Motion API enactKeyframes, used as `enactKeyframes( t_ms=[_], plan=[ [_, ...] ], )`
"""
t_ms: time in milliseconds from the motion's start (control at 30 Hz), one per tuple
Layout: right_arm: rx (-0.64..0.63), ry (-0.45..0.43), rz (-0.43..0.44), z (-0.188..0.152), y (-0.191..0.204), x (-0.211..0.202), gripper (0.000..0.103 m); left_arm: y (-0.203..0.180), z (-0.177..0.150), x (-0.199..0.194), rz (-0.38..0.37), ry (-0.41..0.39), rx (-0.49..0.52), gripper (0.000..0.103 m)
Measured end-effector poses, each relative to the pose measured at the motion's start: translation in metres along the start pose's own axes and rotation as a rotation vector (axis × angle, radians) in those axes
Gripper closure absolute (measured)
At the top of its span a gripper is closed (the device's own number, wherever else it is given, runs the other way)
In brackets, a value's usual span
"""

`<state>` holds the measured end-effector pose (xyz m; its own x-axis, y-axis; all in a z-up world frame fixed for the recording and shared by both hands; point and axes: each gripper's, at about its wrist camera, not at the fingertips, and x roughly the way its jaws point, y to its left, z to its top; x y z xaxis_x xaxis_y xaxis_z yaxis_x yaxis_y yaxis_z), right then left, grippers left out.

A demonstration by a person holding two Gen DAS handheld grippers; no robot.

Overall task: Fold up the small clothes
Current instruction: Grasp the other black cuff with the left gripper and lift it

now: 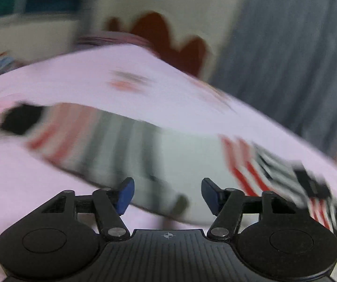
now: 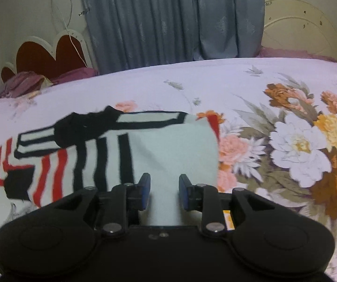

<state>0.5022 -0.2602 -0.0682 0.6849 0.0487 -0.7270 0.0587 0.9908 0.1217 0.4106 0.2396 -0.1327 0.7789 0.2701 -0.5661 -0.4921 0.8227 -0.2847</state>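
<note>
A small white garment (image 2: 168,148) with black and red stripes lies on the bed, partly folded. In the right wrist view it lies straight ahead, its near edge under my right gripper (image 2: 164,193), which is open and empty just above the white part. In the left wrist view, which is motion-blurred, the garment (image 1: 145,145) stretches across the middle. My left gripper (image 1: 167,193) is open wide and empty above it.
The bed has a pale pink sheet (image 2: 274,89) with large flower prints at the right. A grey-blue curtain (image 2: 173,21) hangs behind it. A dark red scalloped headboard (image 2: 51,54) and purple bedding (image 2: 25,82) sit at the far left.
</note>
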Motion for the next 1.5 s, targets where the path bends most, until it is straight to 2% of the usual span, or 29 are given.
enactKeyframes(
  t_ms=[67, 167, 267, 467, 500, 567, 600, 633, 700, 833, 900, 967, 1067, 1267, 1367, 1433, 1500],
  plan=[
    [0.014, 0.014, 0.000, 0.001, 0.008, 0.003, 0.077, 0.050, 0.015, 0.006, 0.069, 0.003, -0.113, 0.055],
    [0.008, 0.023, 0.000, 0.001, 0.019, 0.007, 0.076, 0.118, 0.028, 0.018, 0.127, -0.004, -0.303, 0.056],
    [0.010, 0.024, -0.010, -0.001, 0.030, 0.008, 0.076, 0.157, 0.028, 0.031, 0.092, -0.011, -0.440, 0.060],
    [0.076, 0.010, -0.039, 0.002, 0.036, 0.006, 0.076, 0.187, 0.039, 0.057, 0.043, -0.060, -0.557, 0.062],
    [0.094, 0.011, -0.043, 0.002, 0.036, 0.006, 0.076, 0.187, 0.040, 0.060, 0.045, -0.064, -0.573, 0.067],
    [0.121, 0.015, -0.052, 0.003, 0.035, 0.005, 0.076, 0.181, 0.043, 0.068, 0.068, -0.048, -0.557, 0.094],
    [0.128, 0.019, -0.058, 0.003, 0.034, 0.005, 0.076, 0.178, 0.045, 0.072, 0.063, -0.032, -0.541, 0.099],
    [0.131, 0.022, -0.065, 0.003, 0.034, 0.005, 0.075, 0.173, 0.048, 0.069, 0.041, -0.045, -0.520, 0.099],
    [0.127, 0.022, -0.071, 0.004, 0.034, 0.003, 0.074, 0.143, 0.059, 0.065, -0.015, -0.066, -0.396, 0.099],
    [0.114, 0.008, -0.069, 0.007, 0.036, -0.004, 0.074, 0.056, 0.072, 0.068, -0.169, -0.048, -0.201, 0.099],
    [0.111, 0.001, -0.066, 0.009, 0.036, -0.006, 0.074, 0.004, 0.073, 0.075, -0.255, -0.012, -0.123, 0.099],
    [0.111, -0.006, -0.060, 0.010, 0.034, -0.007, 0.074, -0.052, 0.066, 0.081, -0.310, 0.034, -0.033, 0.099],
    [0.138, -0.014, -0.051, 0.010, 0.027, -0.009, 0.074, -0.130, 0.043, 0.080, -0.376, 0.099, 0.099, 0.099],
    [0.216, -0.017, -0.031, 0.008, 0.002, -0.012, 0.074, -0.262, -0.010, 0.061, -0.490, 0.124, 0.381, 0.099],
    [0.240, -0.021, -0.019, 0.006, -0.010, -0.015, 0.074, -0.309, -0.046, 0.054, -0.513, 0.174, 0.497, 0.099],
    [0.262, -0.015, -0.002, 0.005, -0.019, -0.016, 0.073, -0.330, -0.076, 0.050, -0.518, 0.245, 0.557, 0.099],
    [0.286, -0.006, 0.017, 0.004, -0.026, -0.015, 0.067, -0.341, -0.106, 0.052, -0.516, 0.321, 0.614, 0.099]
  ],
)
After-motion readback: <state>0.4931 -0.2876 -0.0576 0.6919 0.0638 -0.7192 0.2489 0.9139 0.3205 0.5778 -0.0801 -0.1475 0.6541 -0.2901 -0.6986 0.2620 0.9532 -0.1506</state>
